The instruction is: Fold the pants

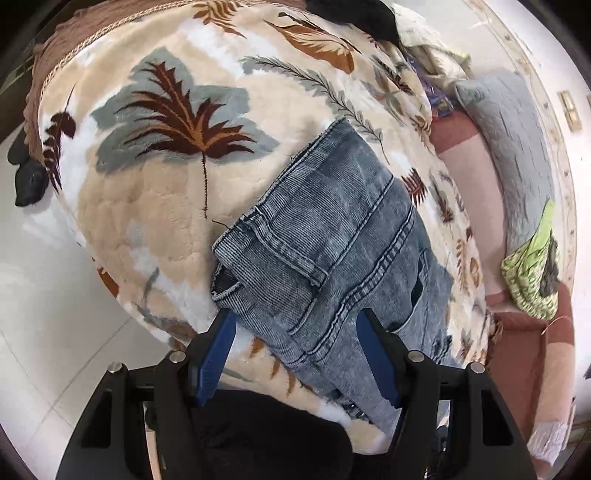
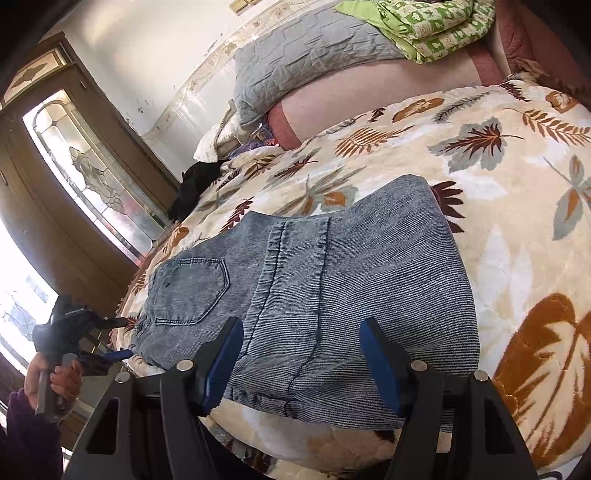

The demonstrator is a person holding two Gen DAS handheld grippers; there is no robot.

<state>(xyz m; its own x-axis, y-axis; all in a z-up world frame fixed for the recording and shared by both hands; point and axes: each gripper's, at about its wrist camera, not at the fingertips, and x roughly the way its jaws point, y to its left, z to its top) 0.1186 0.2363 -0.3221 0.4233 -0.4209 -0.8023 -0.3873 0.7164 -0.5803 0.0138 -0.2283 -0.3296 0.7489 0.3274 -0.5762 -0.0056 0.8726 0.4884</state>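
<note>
Folded blue-grey jeans (image 1: 332, 229) lie on a leaf-patterned blanket (image 1: 147, 206). In the left wrist view my left gripper (image 1: 295, 317) stands open, its blue fingers straddling the near end of the jeans, the left pad against a hem. The right wrist view shows the same jeans (image 2: 332, 277) with a back pocket (image 2: 192, 291) facing up. My right gripper (image 2: 301, 325) is open over their near folded edge, the pads apart from the cloth. At the far left a hand (image 2: 55, 380) holds the left gripper (image 2: 120, 338) at the waist end.
A grey quilted pillow (image 2: 303, 55) and a green patterned cloth (image 2: 436, 26) lie at the head of the bed. A black garment (image 2: 188, 192) sits on the blanket's far edge. A wooden door with patterned glass (image 2: 92, 166) stands beyond. White floor tiles (image 1: 44, 295) border the bed.
</note>
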